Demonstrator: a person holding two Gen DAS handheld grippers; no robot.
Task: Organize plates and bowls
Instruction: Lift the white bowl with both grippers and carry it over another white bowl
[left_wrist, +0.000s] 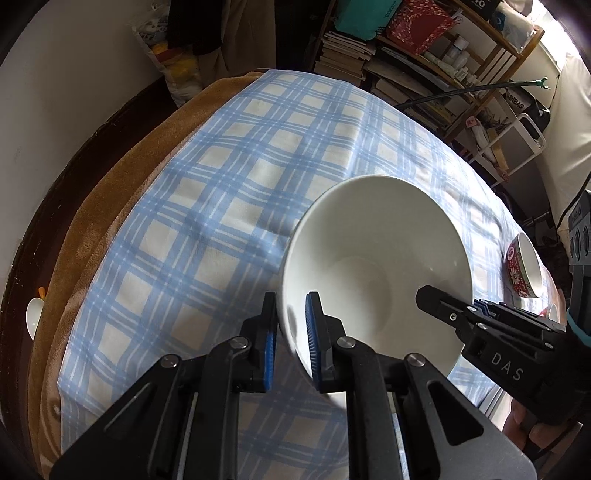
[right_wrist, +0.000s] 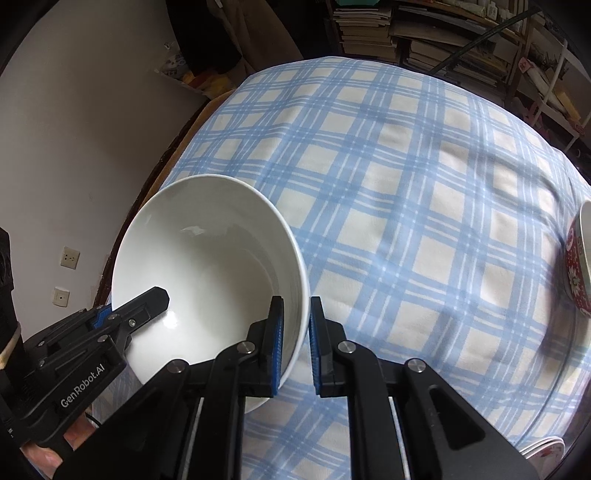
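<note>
Bowl (left_wrist: 373, 266) gripped by both claws above the bench.
Smooth, round white bowl, tilted over blue plaid cloth (left_wrist: 229, 192); left claw (left_wrist: 290, 343) and right claw (right_wrist: 295, 345) each pinch opposite rims between ribbed blue pads. Red floral bowl (left_wrist: 519, 271) sits well apart.

"DAS" on right tool (left_wrist: 439, 301); "GenRobot.AI" on left tool (right_wrist: 147, 308)
</note>
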